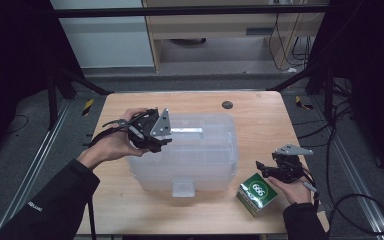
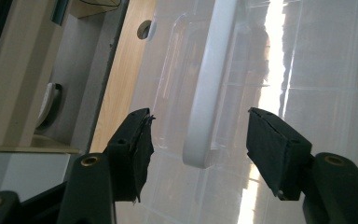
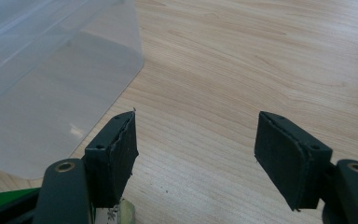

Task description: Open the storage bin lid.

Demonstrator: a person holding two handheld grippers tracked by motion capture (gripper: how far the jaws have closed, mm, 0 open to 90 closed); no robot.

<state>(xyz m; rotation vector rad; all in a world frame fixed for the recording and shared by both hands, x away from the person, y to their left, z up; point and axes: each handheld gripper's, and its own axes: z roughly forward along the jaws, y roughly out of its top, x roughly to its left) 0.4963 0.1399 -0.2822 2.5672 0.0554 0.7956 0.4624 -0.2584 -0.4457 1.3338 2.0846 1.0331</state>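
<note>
One clear plastic storage bin [image 1: 190, 155] w/ lid on, centre of wooden table [image 1: 260, 112], is the largest item and the work in hand; judged light, thin-walled, somewhat flexible, glossy and so slippery to rubber pads. Best hold pt is the white lid handle [image 2: 209, 88], a stiff narrow bar across the lid top; the front latch tab [image 1: 183, 189] is a second option, but walls would likely bow or slip. Left gripper [image 2: 198, 140], at the bin's left top edge in the high view, has jaws apart, straddling the handle's end, no pad contact seen. Green-and-white carton [image 1: 256, 193], small, sits on table near front right corner of bin, apart from it; judged light, stiff enough on flat faces, crushable if squeezed hard. Right gripper [image 3: 196, 154] hovers just beside carton, jaws apart over bare wood, nothing between them; carton edge shows at its lower left.
</note>
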